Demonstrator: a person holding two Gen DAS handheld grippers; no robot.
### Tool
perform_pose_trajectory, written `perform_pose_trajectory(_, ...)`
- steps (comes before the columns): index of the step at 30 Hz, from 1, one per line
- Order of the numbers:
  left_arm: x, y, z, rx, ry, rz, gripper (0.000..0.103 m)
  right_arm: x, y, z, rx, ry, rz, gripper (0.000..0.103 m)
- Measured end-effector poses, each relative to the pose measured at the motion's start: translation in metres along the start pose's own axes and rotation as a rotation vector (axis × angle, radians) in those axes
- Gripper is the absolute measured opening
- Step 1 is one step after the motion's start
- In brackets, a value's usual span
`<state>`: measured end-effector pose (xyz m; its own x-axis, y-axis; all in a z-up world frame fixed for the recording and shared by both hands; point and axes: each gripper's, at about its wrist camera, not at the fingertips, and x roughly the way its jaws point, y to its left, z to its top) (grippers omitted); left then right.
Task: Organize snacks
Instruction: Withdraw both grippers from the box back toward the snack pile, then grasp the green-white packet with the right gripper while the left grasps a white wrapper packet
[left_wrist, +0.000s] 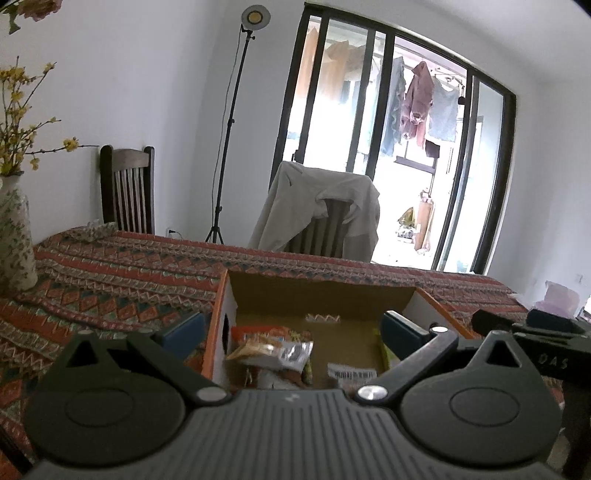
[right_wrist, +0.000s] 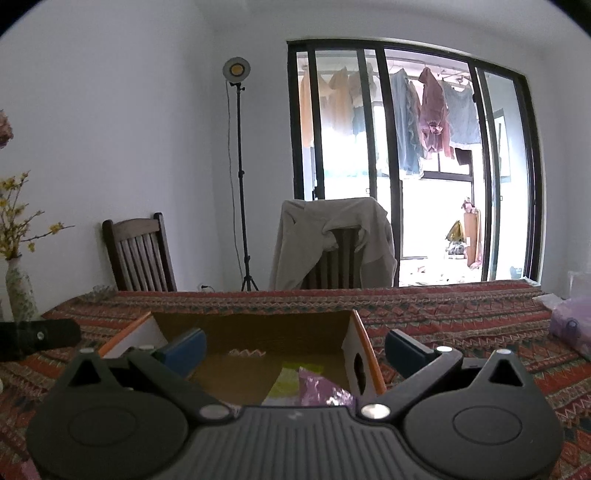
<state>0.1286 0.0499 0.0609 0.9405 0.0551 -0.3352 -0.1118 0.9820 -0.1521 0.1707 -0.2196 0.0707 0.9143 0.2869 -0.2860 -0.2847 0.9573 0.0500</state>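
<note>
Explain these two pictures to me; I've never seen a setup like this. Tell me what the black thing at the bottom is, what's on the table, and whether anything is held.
No robot here: a person carries two hand-held grippers, each with a fisheye camera looking along its blue-padded jaws. One picture comes from the left gripper, the other from the right gripper. Both stand open and hold nothing. Below them an open cardboard box sits on a patterned tablecloth, with snack packets inside. A flower vase stands at the left.
</note>
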Motion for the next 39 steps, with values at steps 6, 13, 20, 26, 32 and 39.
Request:
perform_pose_trajectory(6, -0.021, 0.008, -0.017, 0.01, 0.011, 0.0, 0.103, -0.029, 0.005, -0.014, -0.003, 0.012, 0.0, 0.103)
perform_pose_trajectory(13, -0.046, 0.021, -0.043, 0.013, 0.033, 0.007, 0.103, -0.06, 0.013, -0.043, -0.029, 0.048, 0.003, 0.103)
perform_pose_trajectory(20, -0.063, 0.04, -0.07, -0.036, 0.092, -0.004, 0.103, -0.088, 0.014, -0.064, -0.045, 0.072, 0.012, 0.103)
perform_pose_trajectory(26, -0.079, 0.046, -0.085, -0.026, 0.101, -0.002, 0.103, -0.107, 0.006, -0.077, -0.03, 0.101, -0.003, 0.103)
perform_pose_trajectory(32, -0.083, 0.052, -0.087, -0.051, 0.095, -0.006, 0.103, -0.108, 0.013, -0.08, -0.039, 0.129, 0.02, 0.103)
perform_pose_trajectory(39, -0.086, 0.063, -0.092, -0.072, 0.097, -0.008, 0.103, -0.098, 0.039, -0.083, -0.077, 0.167, 0.073, 0.103)
